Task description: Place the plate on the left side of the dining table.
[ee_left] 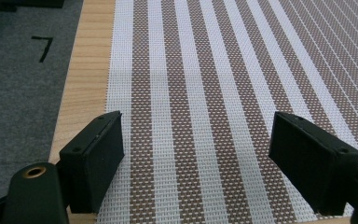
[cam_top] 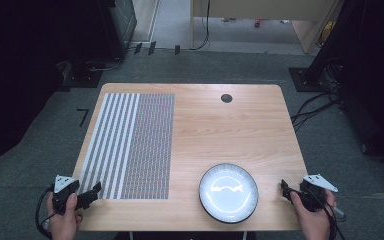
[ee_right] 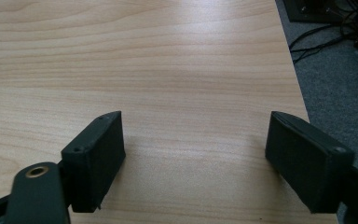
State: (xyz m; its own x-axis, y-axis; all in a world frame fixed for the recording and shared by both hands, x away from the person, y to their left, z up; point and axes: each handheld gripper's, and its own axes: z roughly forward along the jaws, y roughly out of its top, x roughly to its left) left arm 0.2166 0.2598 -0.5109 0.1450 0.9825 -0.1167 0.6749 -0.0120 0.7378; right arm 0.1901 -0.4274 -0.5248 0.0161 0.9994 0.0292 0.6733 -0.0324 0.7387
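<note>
Right now both tools sit at the near edge of the desk [cam_top: 240,115], one by each near corner, nothing picked up. Left gripper [cam_top: 91,194] hovers over the near left corner of the striped placemat [cam_top: 130,145], jaws spread wide, the woven mat running off between them in the left gripper view [ee_left: 200,93], pads clear of it. Right gripper [cam_top: 286,190] hangs by the near right corner, jaws likewise spread, bare wood between them [ee_right: 191,154]. White plate [cam_top: 228,192] with dark rim rests near the near edge, just beside the right gripper and apart from the mat. Risks, as I judge them: the plate's rim is thin, glossy and low, so a pinch on it could slip, or tip the plate when lifted from one side only. It sits close to the near edge; a nudge toward the person might push it off. The mat lies flat on the wood, so the left jaws may scrape over it without catching, or drag and skew it instead of lifting a corner. Cables trailing from each tool could snag a desk corner.
</note>
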